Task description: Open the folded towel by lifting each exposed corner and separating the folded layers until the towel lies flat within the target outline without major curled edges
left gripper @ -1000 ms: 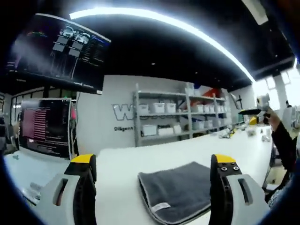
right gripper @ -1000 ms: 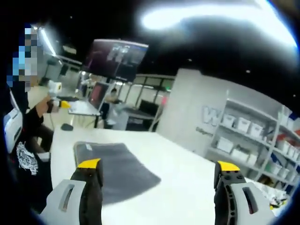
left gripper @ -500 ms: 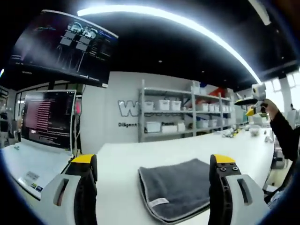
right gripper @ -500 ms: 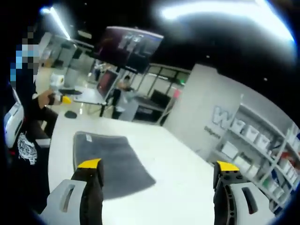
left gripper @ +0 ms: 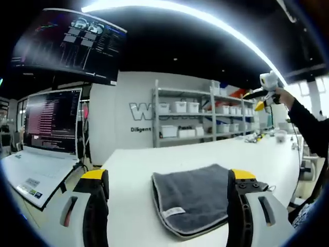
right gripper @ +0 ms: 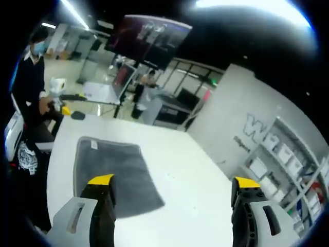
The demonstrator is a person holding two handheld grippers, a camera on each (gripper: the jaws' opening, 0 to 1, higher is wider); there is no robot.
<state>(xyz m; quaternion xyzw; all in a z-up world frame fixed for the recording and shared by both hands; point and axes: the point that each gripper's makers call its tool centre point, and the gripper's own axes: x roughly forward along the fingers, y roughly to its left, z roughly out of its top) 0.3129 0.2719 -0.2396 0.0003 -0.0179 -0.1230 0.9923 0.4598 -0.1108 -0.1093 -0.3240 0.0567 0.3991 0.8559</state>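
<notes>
Plush cloth towel [left gripper: 193, 203], smooth table [left gripper: 133, 180]

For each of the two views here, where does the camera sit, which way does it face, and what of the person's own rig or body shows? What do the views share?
Left gripper view: rides the left gripper, jaws apart, facing across the white table over the folded grey towel toward wall shelves; the right gripper is held up at right.
Right gripper view: rides the right gripper, jaws apart, looking down onto the towel from above; the left gripper and the person's dark sleeve appear at left.
Shared: towel, table, shelving.
</notes>
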